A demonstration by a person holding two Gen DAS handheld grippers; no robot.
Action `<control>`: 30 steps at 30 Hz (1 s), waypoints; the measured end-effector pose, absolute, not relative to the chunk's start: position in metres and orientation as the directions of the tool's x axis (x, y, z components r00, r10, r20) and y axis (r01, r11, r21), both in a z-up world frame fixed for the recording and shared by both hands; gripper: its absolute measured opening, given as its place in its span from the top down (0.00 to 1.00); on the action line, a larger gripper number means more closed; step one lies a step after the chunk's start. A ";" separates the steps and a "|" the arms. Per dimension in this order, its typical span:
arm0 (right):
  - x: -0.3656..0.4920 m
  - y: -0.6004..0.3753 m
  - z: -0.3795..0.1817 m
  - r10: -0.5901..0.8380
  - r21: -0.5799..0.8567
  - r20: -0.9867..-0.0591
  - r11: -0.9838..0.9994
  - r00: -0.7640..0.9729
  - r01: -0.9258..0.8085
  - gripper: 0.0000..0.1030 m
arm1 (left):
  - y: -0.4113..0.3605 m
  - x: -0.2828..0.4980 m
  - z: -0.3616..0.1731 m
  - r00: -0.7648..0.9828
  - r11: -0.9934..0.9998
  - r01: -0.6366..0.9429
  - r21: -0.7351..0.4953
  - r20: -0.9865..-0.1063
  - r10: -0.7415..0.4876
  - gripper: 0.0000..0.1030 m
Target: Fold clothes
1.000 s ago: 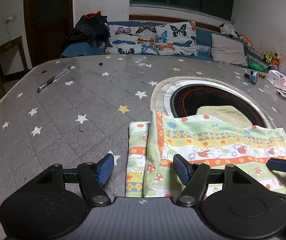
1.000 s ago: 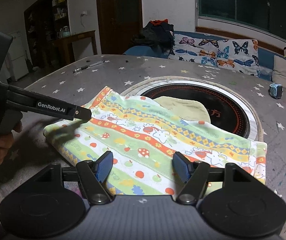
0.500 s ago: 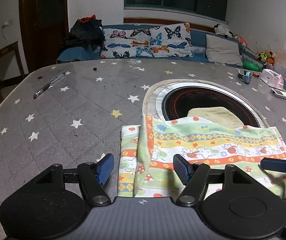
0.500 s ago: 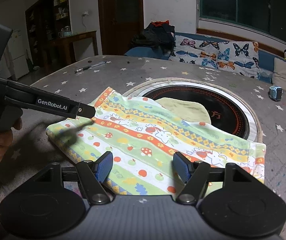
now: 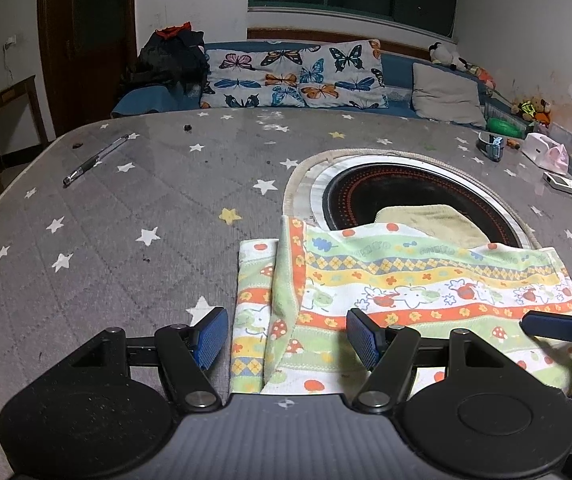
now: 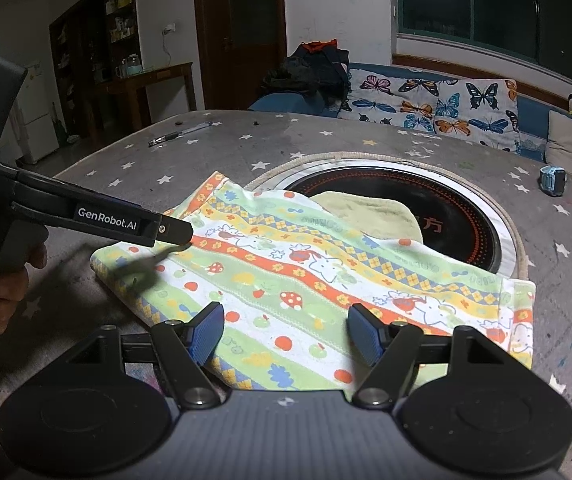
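With both the left gripper (image 5: 286, 338) and right gripper (image 6: 284, 334) gaping empty above the patterned towel (image 6: 305, 276), a grab at its six-o'clock edge could catch only the top layer and undo the fold.

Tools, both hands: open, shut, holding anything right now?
Left tool: open, nothing held, poised above the patterned cloth's folded left edge.
Right tool: open, nothing held, poised above the cloth's near edge.
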State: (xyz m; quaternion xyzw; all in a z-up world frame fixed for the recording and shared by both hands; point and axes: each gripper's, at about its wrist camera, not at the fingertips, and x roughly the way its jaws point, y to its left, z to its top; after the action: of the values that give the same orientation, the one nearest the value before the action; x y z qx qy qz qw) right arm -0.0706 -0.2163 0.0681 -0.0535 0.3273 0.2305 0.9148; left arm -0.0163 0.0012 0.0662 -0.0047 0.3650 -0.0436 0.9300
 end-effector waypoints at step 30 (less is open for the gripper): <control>-0.062 -0.215 0.071 0.383 0.079 -0.628 0.897 0.678 -0.434 0.29 | 0.005 -0.003 0.075 0.738 0.994 0.102 -0.040 -0.667 -0.103 0.30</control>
State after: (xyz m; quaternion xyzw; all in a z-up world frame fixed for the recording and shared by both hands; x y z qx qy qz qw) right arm -0.0617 -0.2151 0.0710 -0.0383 0.3336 0.2232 0.9151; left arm -0.0028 0.0055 0.0751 -0.0006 0.3578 -0.0549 0.9322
